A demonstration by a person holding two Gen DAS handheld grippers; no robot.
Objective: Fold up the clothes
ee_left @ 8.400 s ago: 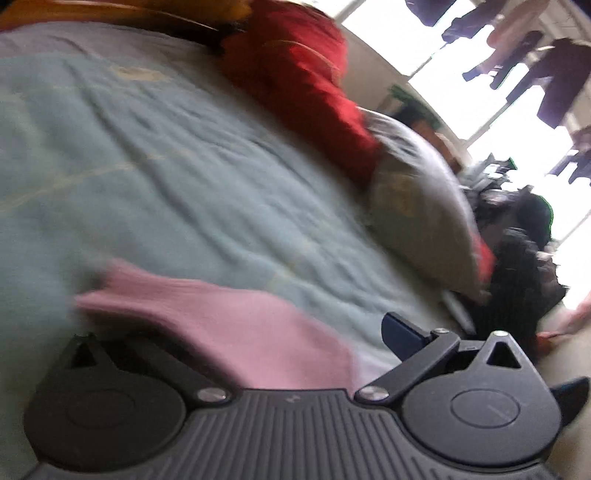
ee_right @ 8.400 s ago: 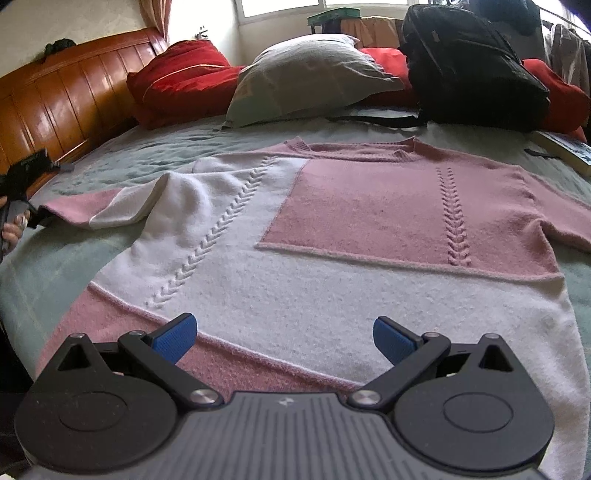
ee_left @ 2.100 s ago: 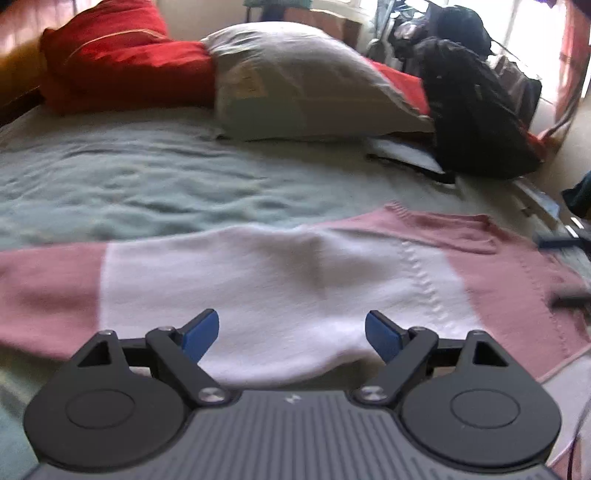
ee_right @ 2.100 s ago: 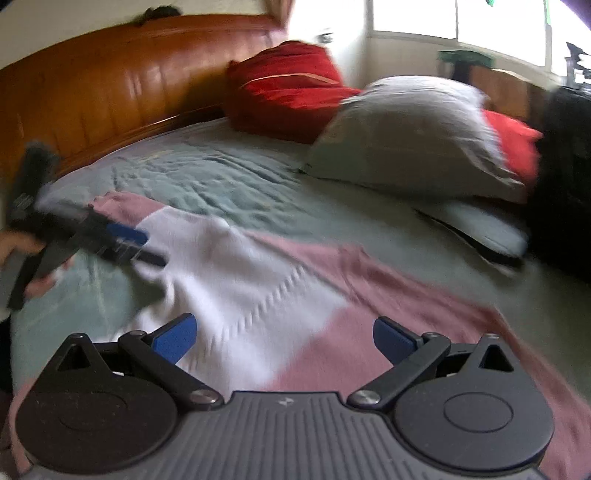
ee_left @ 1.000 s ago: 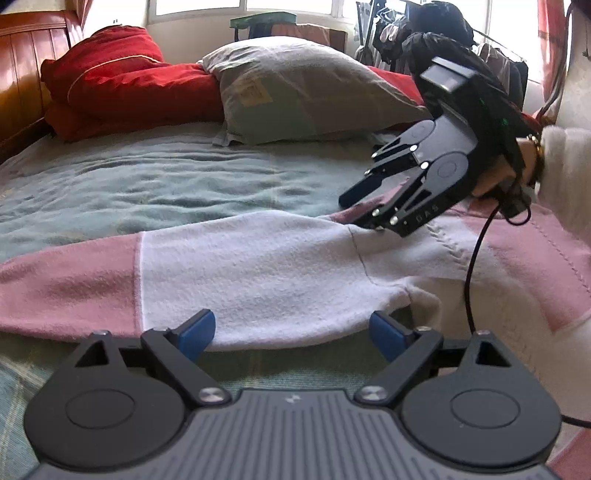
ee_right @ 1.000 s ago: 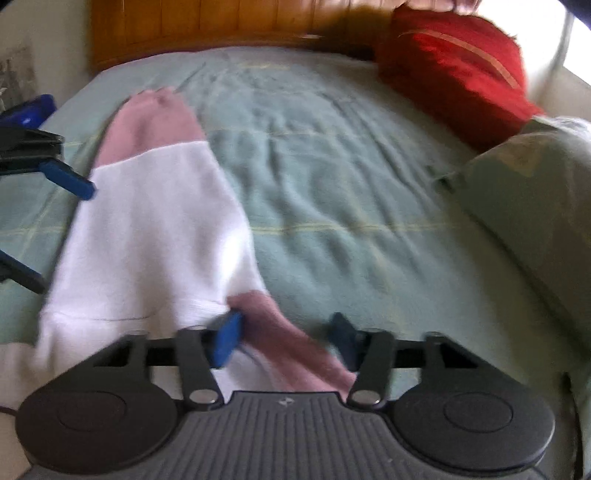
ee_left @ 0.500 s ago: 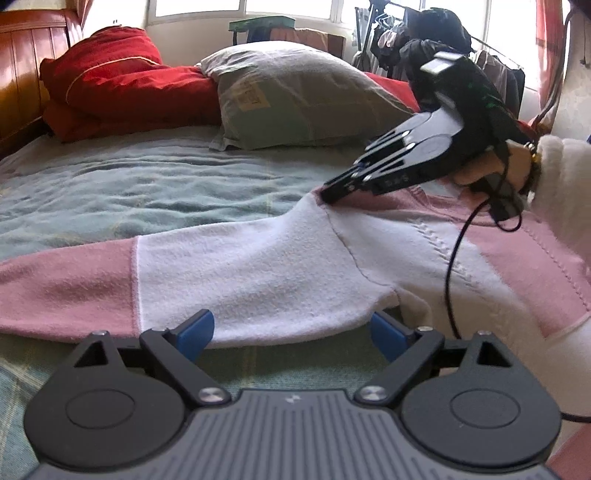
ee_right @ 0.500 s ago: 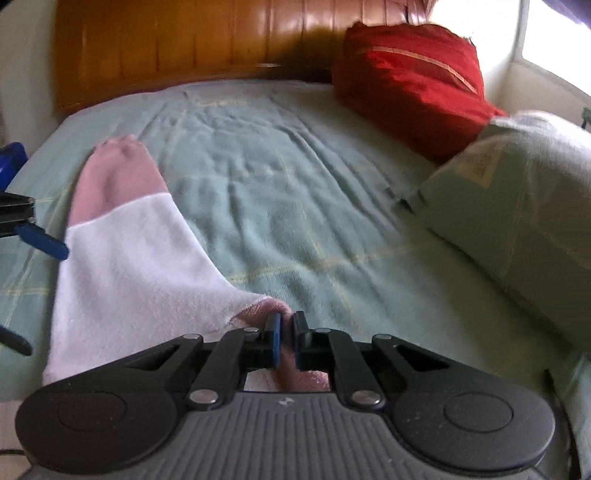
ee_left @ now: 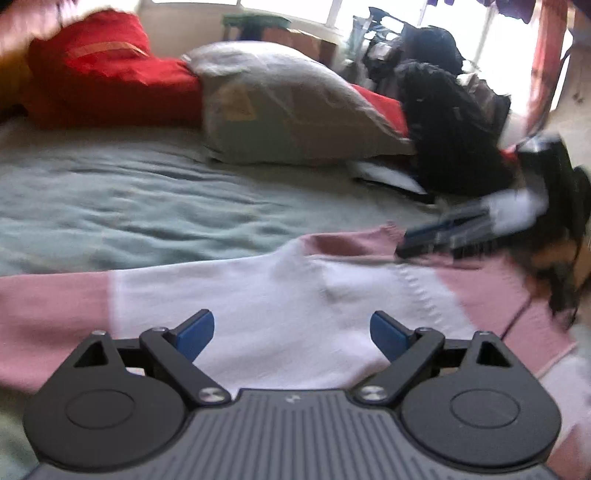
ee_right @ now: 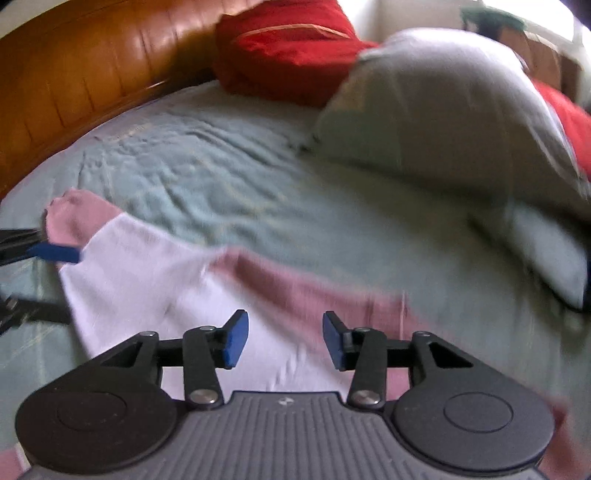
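Green bed [ee_left: 129, 206] under me; sweater [ee_left: 295, 295] spread flat, sleeve [ee_right: 122, 258] stretched out sideways; left fingers [ee_left: 291, 330] wide apart over it, right fingers [ee_right: 284, 341] half open, both empty; soft, floppy knit, so I'd pinch cuff [ee_right: 74, 214] or shoulder.

Daylight pours in from the windows [ee_left: 369, 14] at the back of the left wrist view, blown out to pure white. Both views are smeared by motion blur; the backpack [ee_left: 450, 125] and the grey pillow [ee_right: 450, 107] lose their edges. Glare streaks the wooden headboard [ee_right: 74, 85]. Fisheye distortion bends the bed [ee_right: 221, 177] and dark corners vignette each frame.
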